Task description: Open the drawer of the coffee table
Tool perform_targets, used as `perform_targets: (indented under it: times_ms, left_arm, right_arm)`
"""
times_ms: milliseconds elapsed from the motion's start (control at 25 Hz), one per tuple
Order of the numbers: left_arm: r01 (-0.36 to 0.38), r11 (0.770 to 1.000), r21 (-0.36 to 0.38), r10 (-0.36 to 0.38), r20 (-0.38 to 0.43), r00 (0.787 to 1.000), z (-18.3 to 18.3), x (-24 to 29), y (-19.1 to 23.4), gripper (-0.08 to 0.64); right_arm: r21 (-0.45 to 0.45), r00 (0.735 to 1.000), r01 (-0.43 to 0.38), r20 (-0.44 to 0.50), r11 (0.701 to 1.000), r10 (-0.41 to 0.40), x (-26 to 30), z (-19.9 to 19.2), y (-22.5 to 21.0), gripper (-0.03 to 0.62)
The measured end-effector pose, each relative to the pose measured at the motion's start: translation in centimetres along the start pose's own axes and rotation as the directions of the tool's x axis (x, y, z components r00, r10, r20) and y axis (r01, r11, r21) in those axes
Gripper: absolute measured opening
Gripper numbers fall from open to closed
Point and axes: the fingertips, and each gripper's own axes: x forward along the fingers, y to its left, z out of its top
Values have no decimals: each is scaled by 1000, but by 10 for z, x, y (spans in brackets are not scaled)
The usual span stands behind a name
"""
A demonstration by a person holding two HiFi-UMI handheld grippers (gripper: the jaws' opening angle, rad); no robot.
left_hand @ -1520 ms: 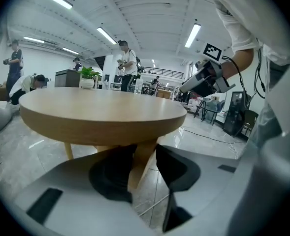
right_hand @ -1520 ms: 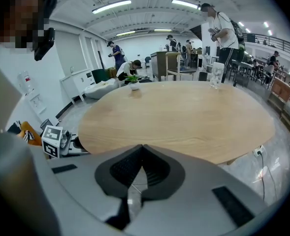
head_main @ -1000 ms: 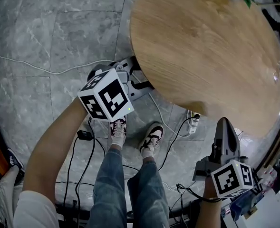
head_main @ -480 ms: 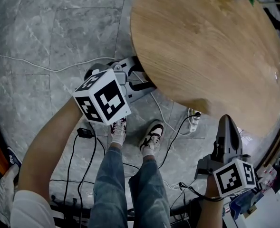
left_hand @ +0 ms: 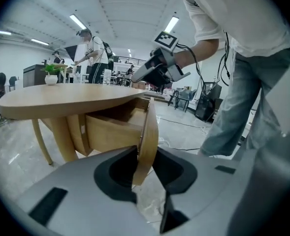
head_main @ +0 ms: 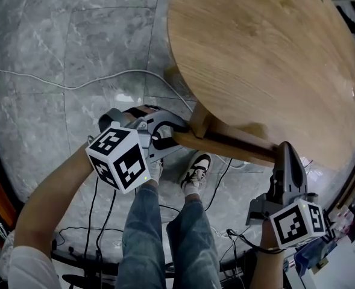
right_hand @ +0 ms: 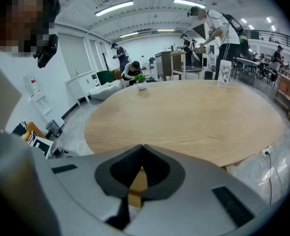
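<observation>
The round wooden coffee table [head_main: 267,59] fills the upper right of the head view. Its drawer [head_main: 225,142] stands pulled out from under the near rim. My left gripper [head_main: 170,135] grips the left end of the drawer's front panel. In the left gripper view the thin wooden front panel [left_hand: 148,132] stands edge-on between the pads, and the jaws are closing on it; the drawer box [left_hand: 112,132] shows behind. My right gripper [head_main: 285,152] hangs over the table's near edge, shut with nothing held. Its tips [right_hand: 143,146] meet before the table top [right_hand: 184,117].
The person's legs and shoes [head_main: 192,173] stand just below the drawer. Black cables [head_main: 99,179] trail over the grey stone floor. A potted plant [right_hand: 141,84] sits at the table's far side. A table leg [left_hand: 41,141] stands left of the drawer. People work in the background.
My left gripper moved down and left in the head view, and the drawer came out from under the table top with it. My right gripper stayed put.
</observation>
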Motion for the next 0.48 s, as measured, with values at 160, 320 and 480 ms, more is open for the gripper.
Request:
perform_targets:
  times_ms: [160,320,480]
  left_arm:
    - [9,1000,-5,-9,-8,1000,-2,-2,-15,87]
    - [23,1000,16,-23,-28,999,-2,-2,-26,84]
    - [47,998,32,-46,-45,998,-1,0,-36,81]
  right_arm:
    - [-4,1000,-2,3,1000,2,-3,0,-1,0]
    - [-2,1000,1,5,1000,-1,-6,-1,-3,0]
    - [7,1000,8,8,1000,-8,-11,-4,-6,0]
